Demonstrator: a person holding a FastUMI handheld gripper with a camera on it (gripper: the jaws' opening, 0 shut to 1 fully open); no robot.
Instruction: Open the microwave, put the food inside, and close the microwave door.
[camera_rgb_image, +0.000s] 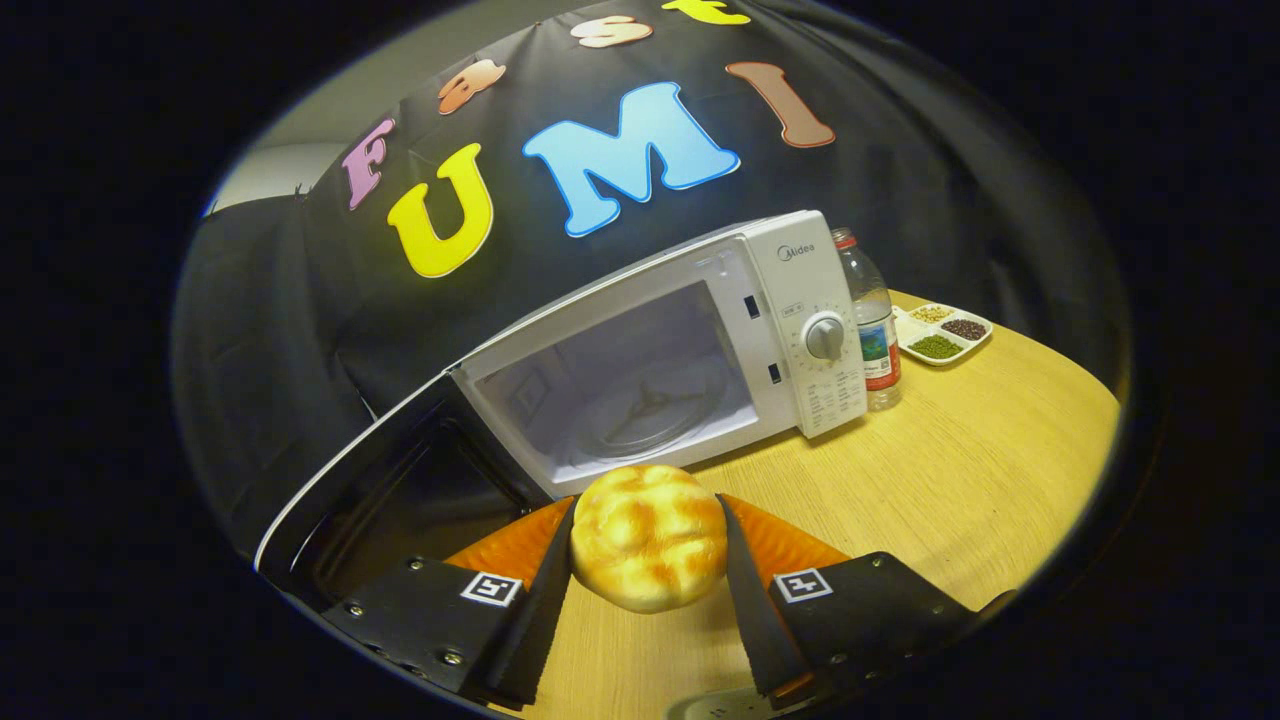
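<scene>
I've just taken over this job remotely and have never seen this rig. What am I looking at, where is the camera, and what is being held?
There is no robot arm here: a person carries a handheld two-finger tool, and the camera rides on it, looking forward along its fingers. That is why the picture is round and bent.

Both fingers press on a round bread bun, so the tool is shut on it.

Just beyond the bun stands a white microwave on a wooden table. Its door is swung open to the left, and the glass turntable inside is bare. Beside the microwave's dial side stands a water bottle, and farther off a divided dish of beans.

Door open, food held, not yet inside.
</scene>
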